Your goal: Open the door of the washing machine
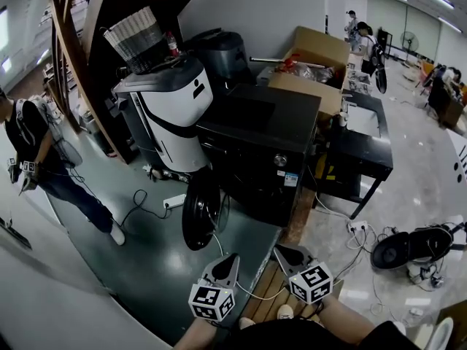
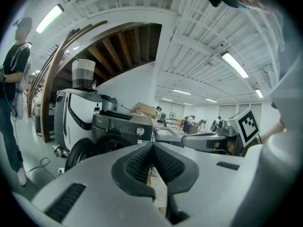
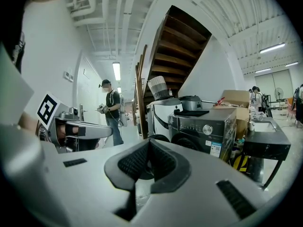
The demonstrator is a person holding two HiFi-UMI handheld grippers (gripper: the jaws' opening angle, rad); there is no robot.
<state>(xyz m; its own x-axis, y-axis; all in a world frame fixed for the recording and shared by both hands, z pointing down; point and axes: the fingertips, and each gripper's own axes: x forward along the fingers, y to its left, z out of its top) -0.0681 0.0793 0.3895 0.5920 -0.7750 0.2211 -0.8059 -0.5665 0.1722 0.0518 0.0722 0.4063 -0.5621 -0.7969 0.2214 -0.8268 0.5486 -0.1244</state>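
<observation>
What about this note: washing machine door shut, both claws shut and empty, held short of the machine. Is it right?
Not quite. The door of the washing machine is not shut: the head view shows it swung open off the front. The rest stands: the left claw and the right claw are both shut and empty, short of the machine.
</observation>
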